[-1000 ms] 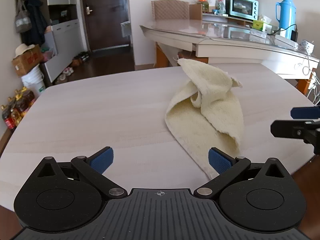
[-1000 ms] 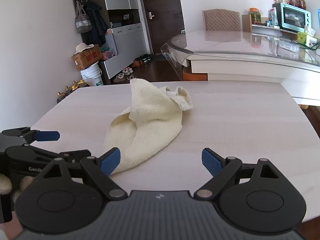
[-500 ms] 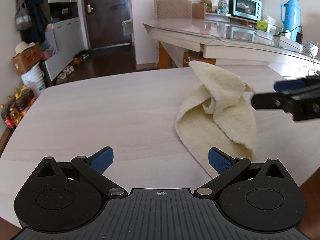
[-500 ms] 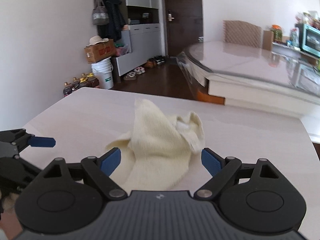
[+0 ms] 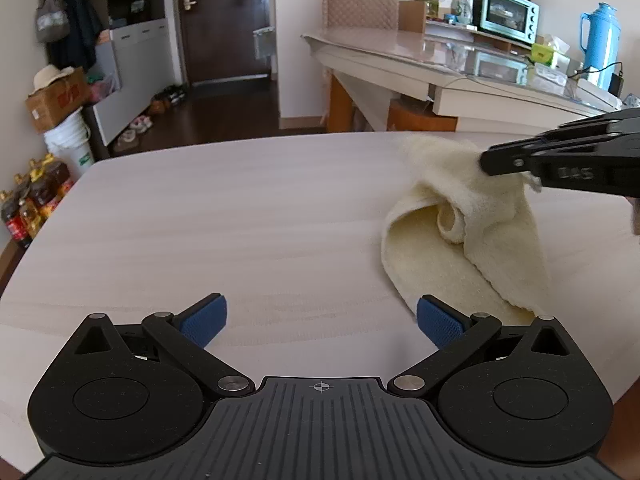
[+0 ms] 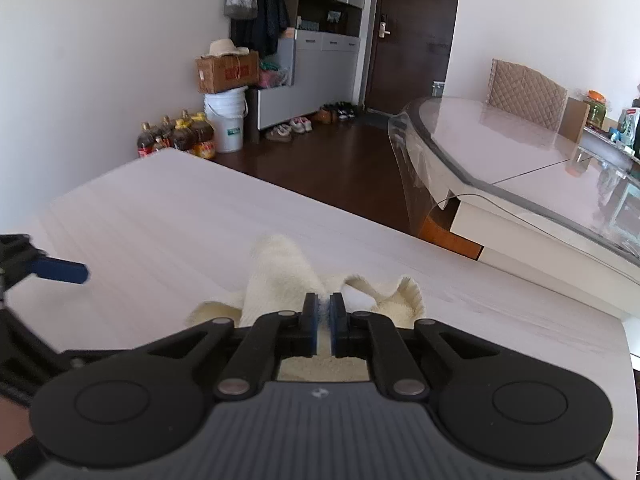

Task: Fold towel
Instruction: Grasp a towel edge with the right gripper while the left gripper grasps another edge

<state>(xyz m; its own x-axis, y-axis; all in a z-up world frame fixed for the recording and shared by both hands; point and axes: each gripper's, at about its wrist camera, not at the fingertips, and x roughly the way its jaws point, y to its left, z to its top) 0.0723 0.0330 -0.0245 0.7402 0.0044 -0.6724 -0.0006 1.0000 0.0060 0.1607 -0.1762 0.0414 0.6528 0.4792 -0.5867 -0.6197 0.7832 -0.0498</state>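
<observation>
Fingers (image 6: 309,316) of the right gripper (image 6: 324,314) pinched together on a bunched-up ridge of the cream towel (image 5: 460,232), which sits crumpled toward the right side of the pale wood-grain table (image 5: 224,216). Left gripper (image 5: 320,320) hovering low over bare table just beside the towel's near edge, fingers spread wide, holding nothing. Looks like the very start: getting the towel un-crumpled, no fold made yet. Probably next: lift and shake it out flat, with the left grabbing a second corner. Raised lettering on the right gripper's side, too blurry to read; box and bottle labels likewise.
</observation>
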